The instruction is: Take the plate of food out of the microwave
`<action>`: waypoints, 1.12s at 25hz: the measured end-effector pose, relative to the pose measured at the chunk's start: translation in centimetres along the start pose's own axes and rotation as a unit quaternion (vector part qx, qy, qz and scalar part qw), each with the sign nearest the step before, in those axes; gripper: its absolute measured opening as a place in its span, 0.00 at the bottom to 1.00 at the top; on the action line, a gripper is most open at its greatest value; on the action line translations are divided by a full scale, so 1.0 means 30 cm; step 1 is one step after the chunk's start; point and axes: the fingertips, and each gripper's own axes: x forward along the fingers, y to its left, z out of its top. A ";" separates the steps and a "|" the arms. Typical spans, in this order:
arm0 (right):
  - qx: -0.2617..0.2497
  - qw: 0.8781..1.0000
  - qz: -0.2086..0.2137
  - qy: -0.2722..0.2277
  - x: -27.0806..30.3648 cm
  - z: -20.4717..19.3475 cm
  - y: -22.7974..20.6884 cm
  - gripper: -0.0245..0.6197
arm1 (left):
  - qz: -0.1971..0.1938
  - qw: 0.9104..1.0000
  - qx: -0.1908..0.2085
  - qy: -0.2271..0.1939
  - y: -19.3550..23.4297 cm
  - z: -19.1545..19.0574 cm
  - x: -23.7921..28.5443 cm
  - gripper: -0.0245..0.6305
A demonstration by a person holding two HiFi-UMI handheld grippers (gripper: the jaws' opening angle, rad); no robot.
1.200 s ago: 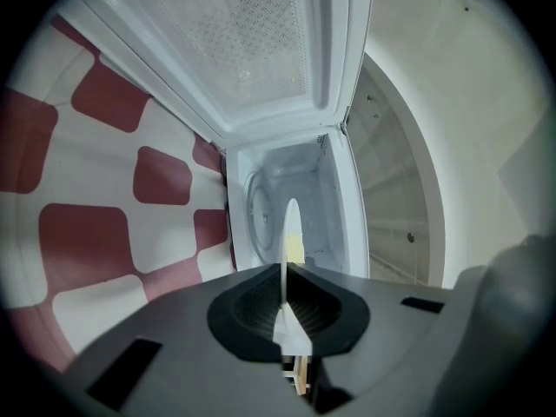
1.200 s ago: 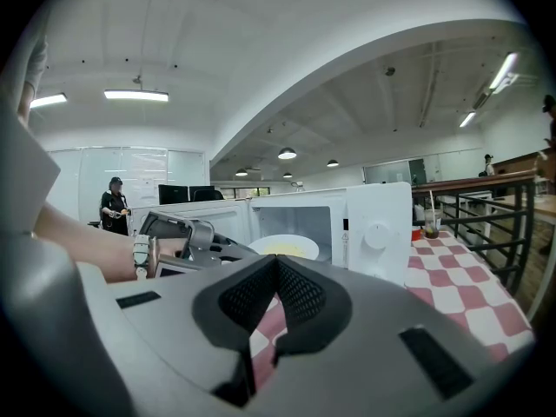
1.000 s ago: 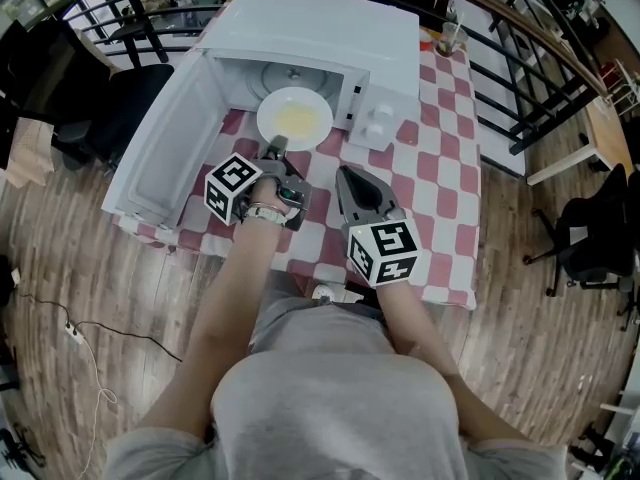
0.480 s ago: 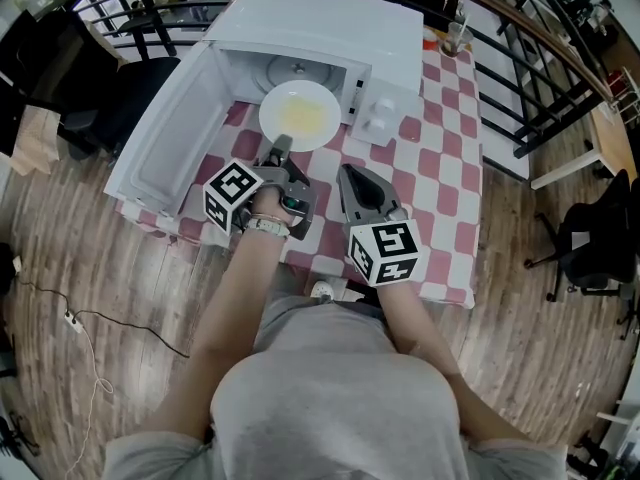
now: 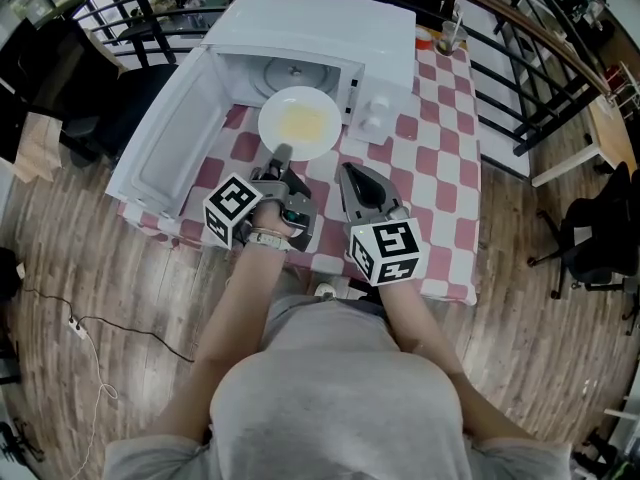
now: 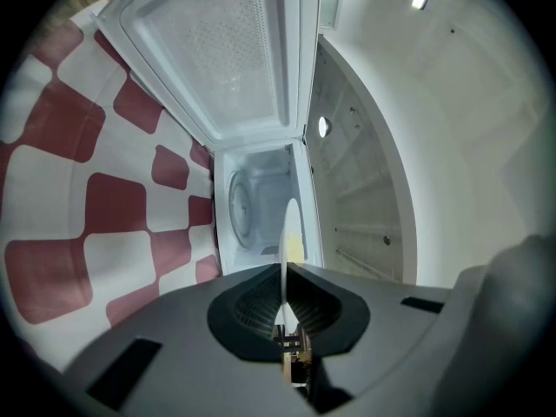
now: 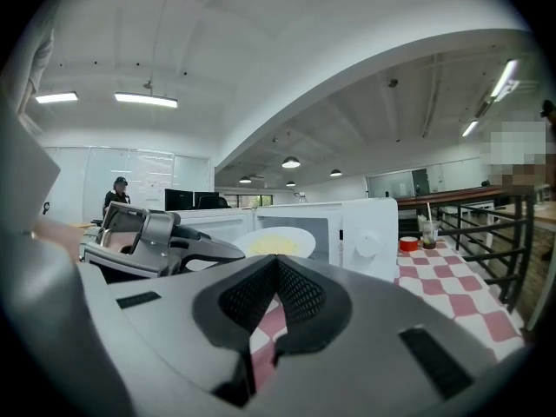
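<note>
Left tongs [image 5: 281, 153] pinch the plate [image 5: 272, 128] by its near rim, just outside the microwave [image 5: 310, 28] at the table [image 5: 440, 168]'s far-left corner. The left gripper view shows it edge-on, the head view its yellow food [image 5: 302, 121]. Right tongs [image 5: 352, 174] pressed together, empty.

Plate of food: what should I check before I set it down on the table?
1. Grip: left gripper shut on the plate rim: ok.
2. Plate level, food in its middle: ok.
3. Plate's far edge clear of the microwave opening: cannot tell.
4. Microwave door swung wide, out of the way: ok.
5. Spare right gripper shut, empty, beside the plate: ok.
</note>
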 end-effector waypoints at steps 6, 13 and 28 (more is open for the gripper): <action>-0.003 1.000 -0.015 -0.005 -0.009 0.012 -0.006 0.08 | -0.018 1.000 0.000 -0.003 -0.020 -0.032 -0.034 0.06; -0.004 1.000 -0.021 -0.007 -0.022 0.008 -0.003 0.08 | -0.032 0.999 -0.003 -0.007 -0.025 -0.050 -0.058 0.06; 0.001 1.000 -0.017 -0.011 -0.026 0.002 0.007 0.08 | -0.037 0.999 -0.010 -0.005 -0.039 -0.070 -0.065 0.06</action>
